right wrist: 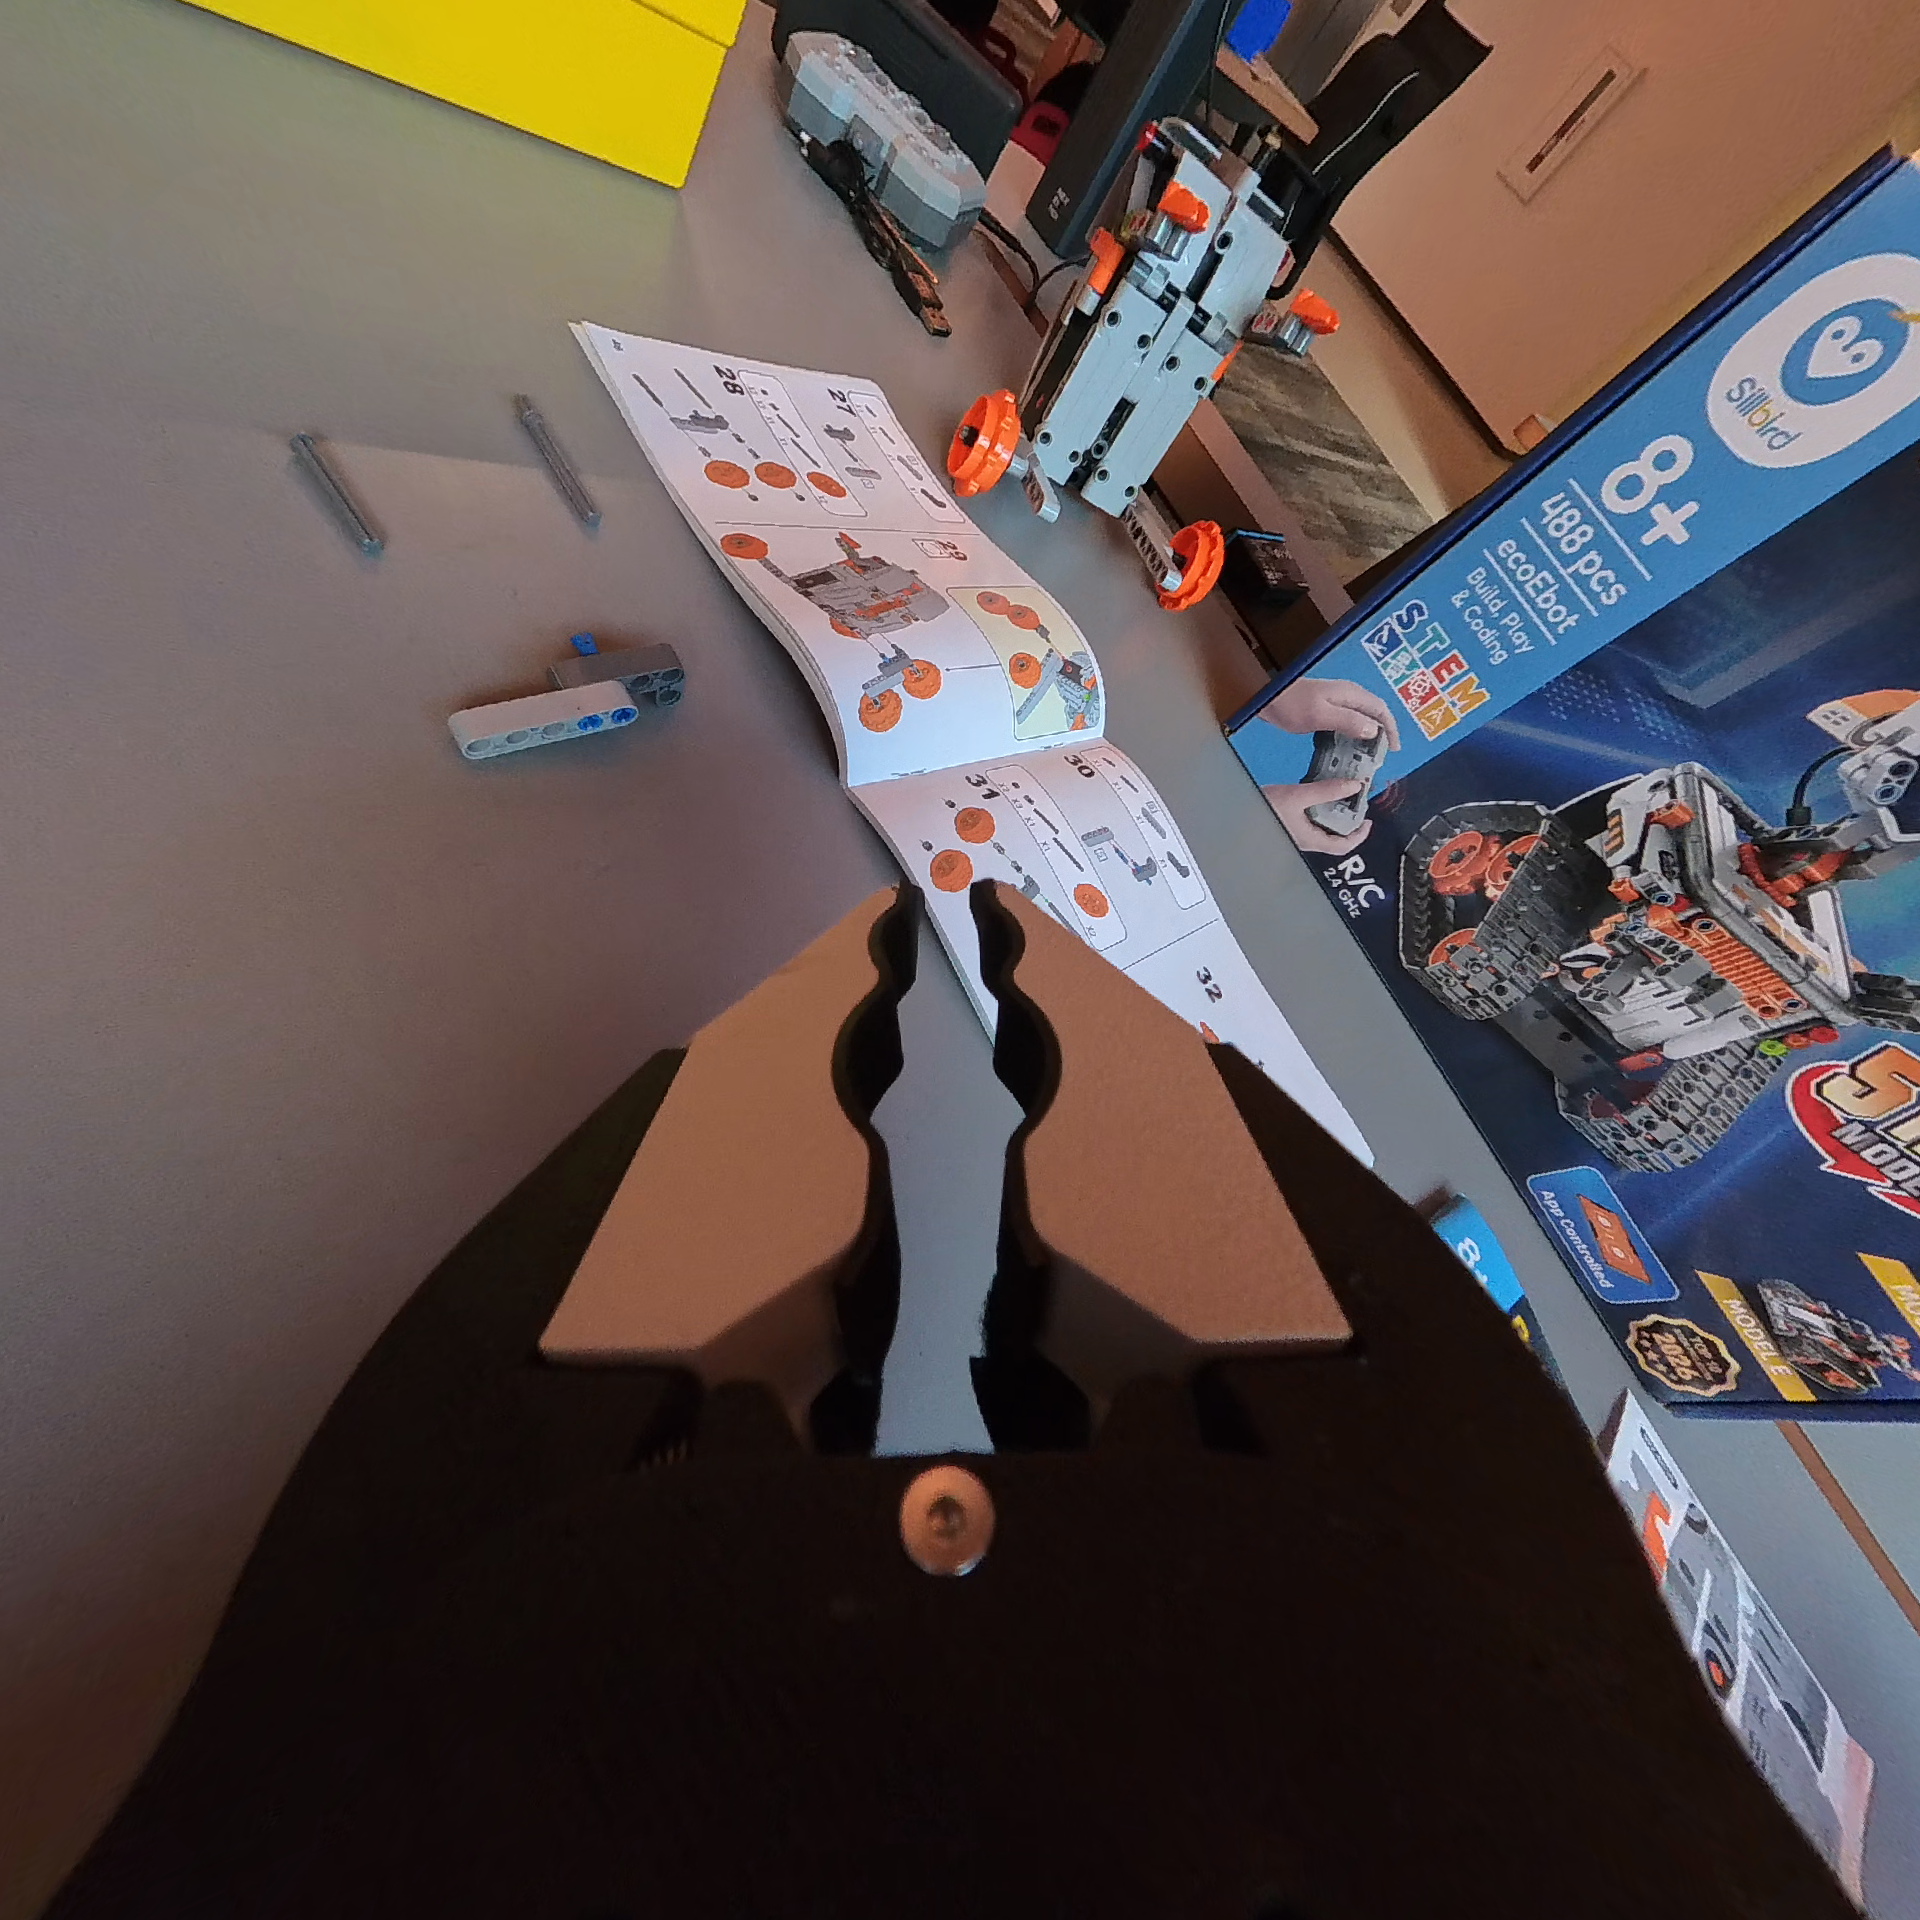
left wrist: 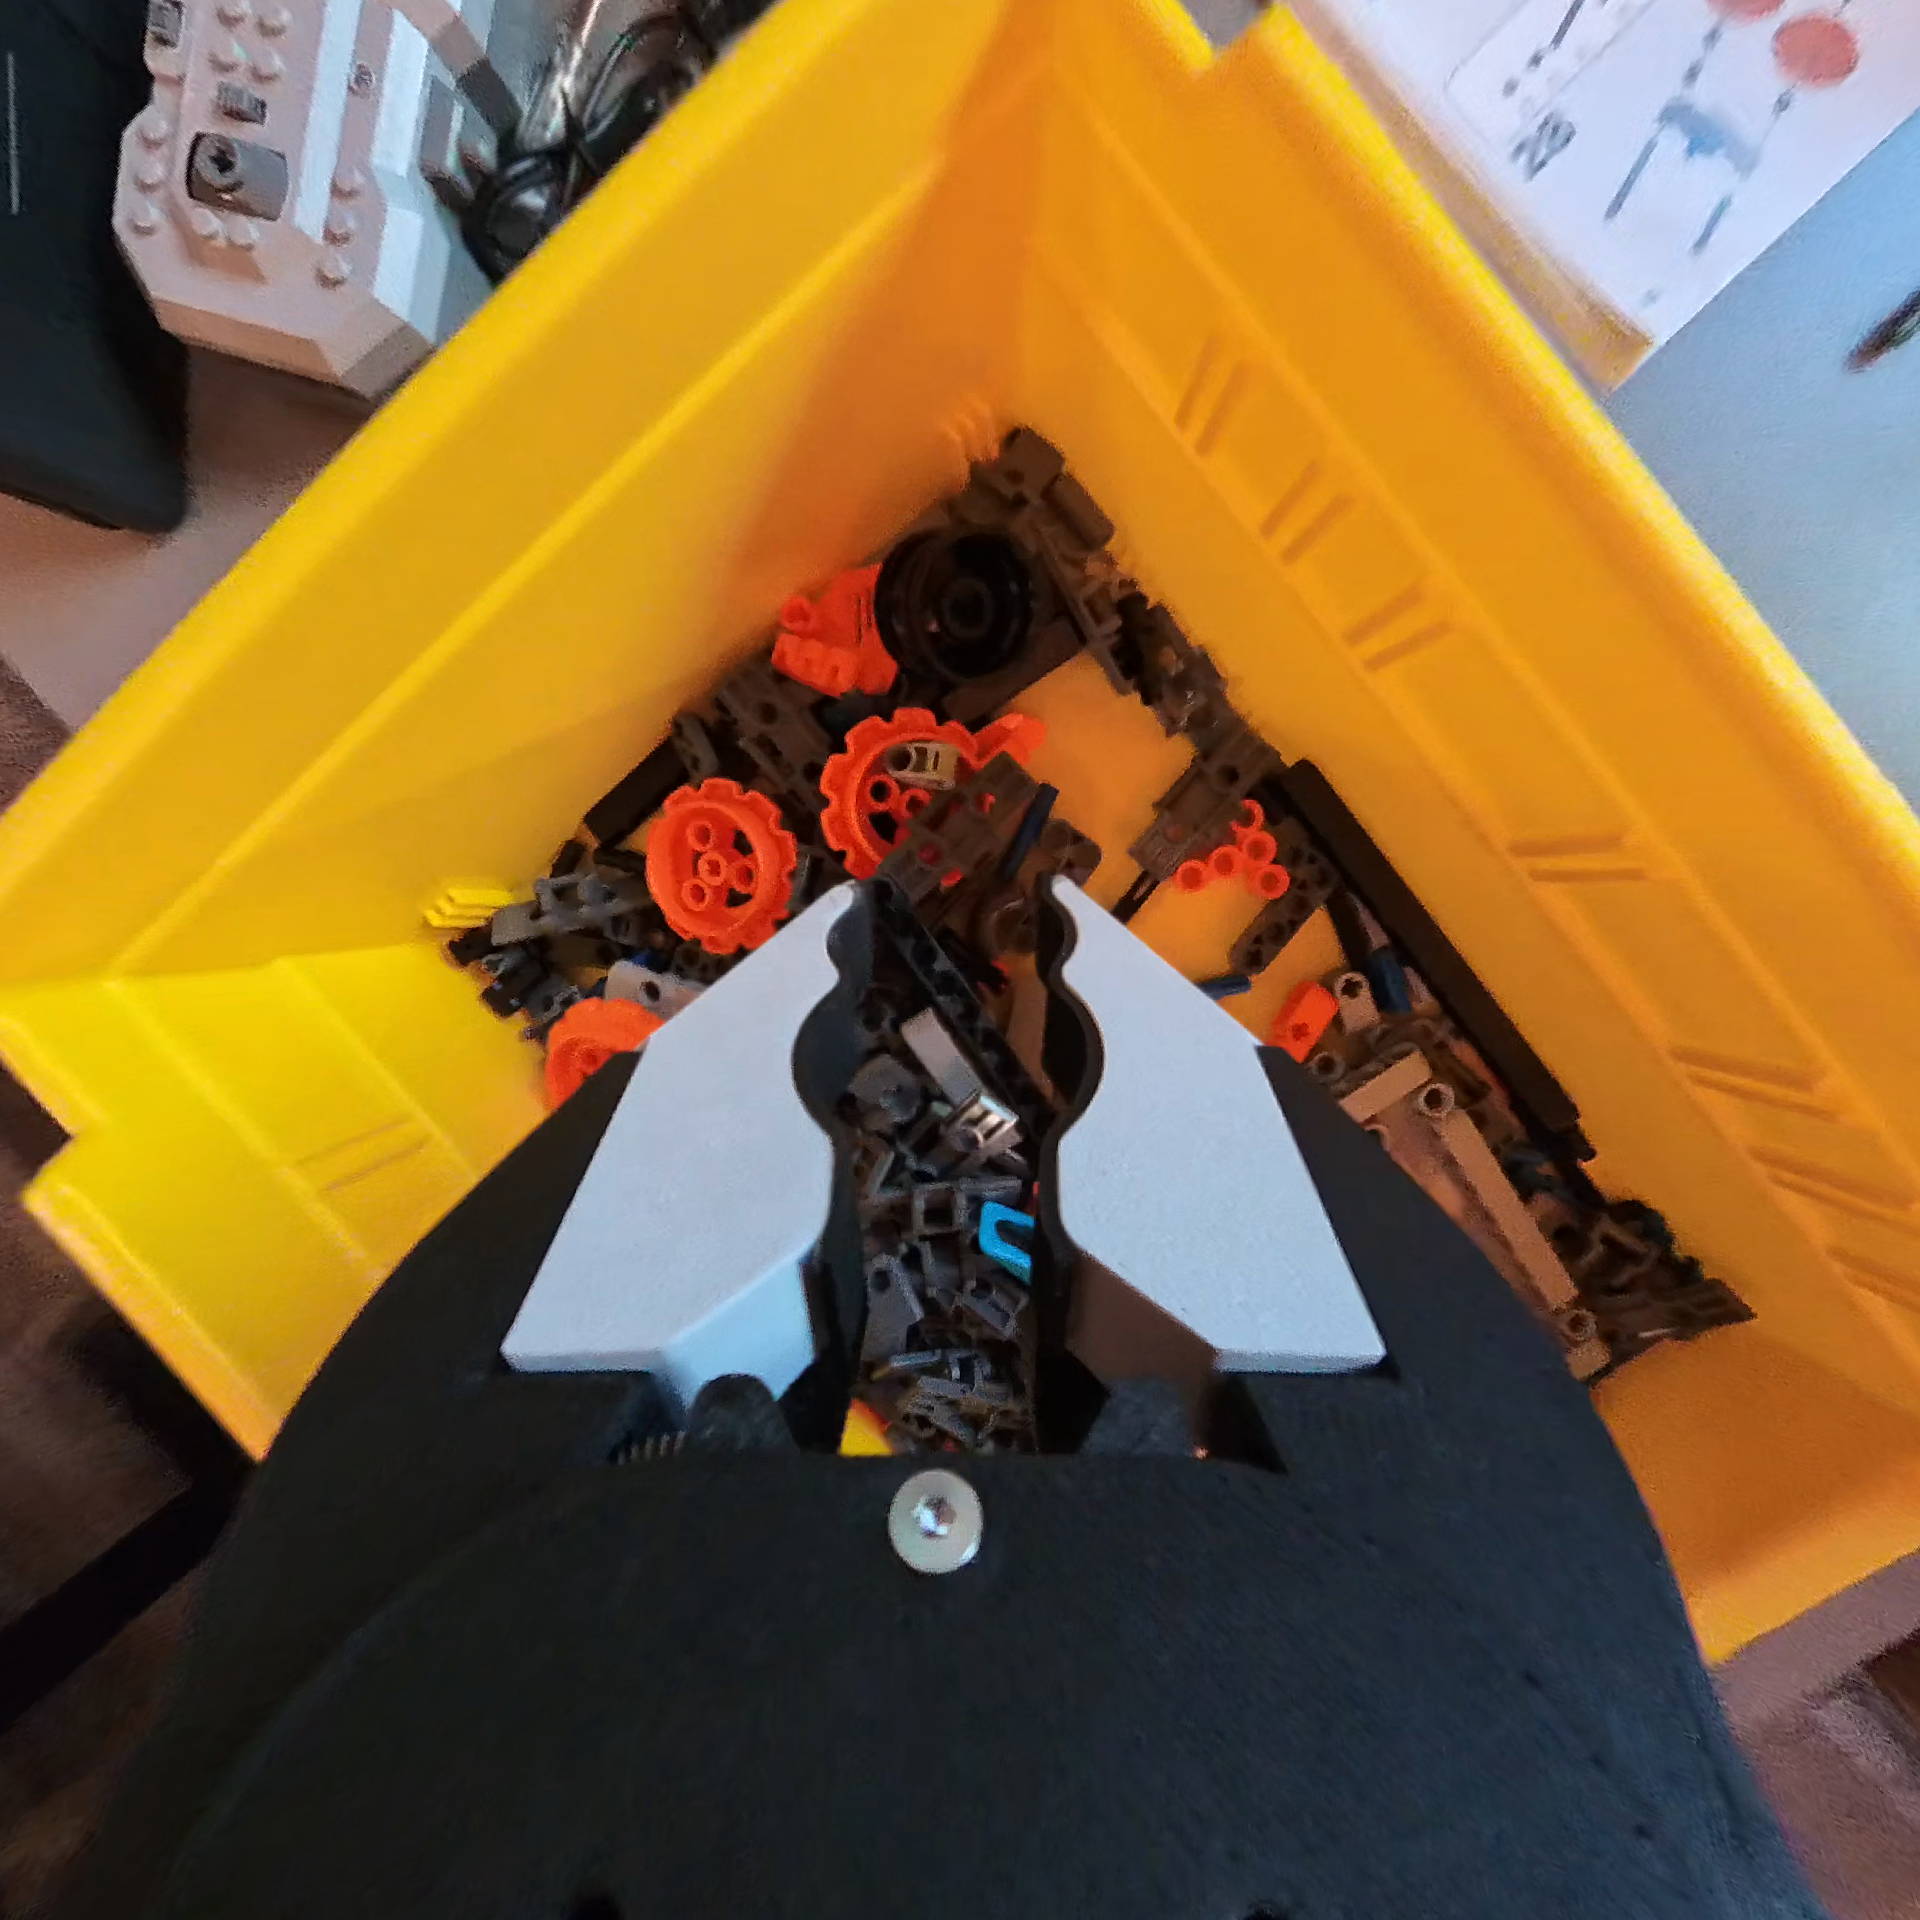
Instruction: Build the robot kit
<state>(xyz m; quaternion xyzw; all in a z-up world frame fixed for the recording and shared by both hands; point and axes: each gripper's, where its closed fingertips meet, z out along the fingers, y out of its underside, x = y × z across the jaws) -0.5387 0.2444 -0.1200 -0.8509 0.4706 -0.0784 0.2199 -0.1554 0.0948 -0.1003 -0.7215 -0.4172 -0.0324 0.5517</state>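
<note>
Yellow bin [left wrist: 727, 436]: plastic, deep-walled; its floor carries a heap of small building-kit parts [left wrist: 935, 1226], mostly dark grey and black beams, with orange toothed wheels [left wrist: 720, 864] and a black wheel hub [left wrist: 961, 606] among them.
Left claw [left wrist: 956, 904]: poised over the heap inside the bin, fingers a little apart with nothing between them; whether the tips touch any part I cannot tell.
Right claw [right wrist: 943, 902]: above the grey worktop [right wrist: 260, 935], fingers nearly together with a narrow gap, gripping nothing, tips over the edge of the open instruction booklet [right wrist: 914, 623].
Loose on the worktop: two grey axles [right wrist: 338, 509] lying apart, and a small joined piece of a light grey beam and a dark grey block with blue pins [right wrist: 566, 701].
Partly built model [right wrist: 1132, 384]: grey, with orange wheels, standing past the booklet; a blue kit box [right wrist: 1621, 831] lies to the right.
Progress, as a judgement: the model looks part-built and many parts remain in the bin.
</note>
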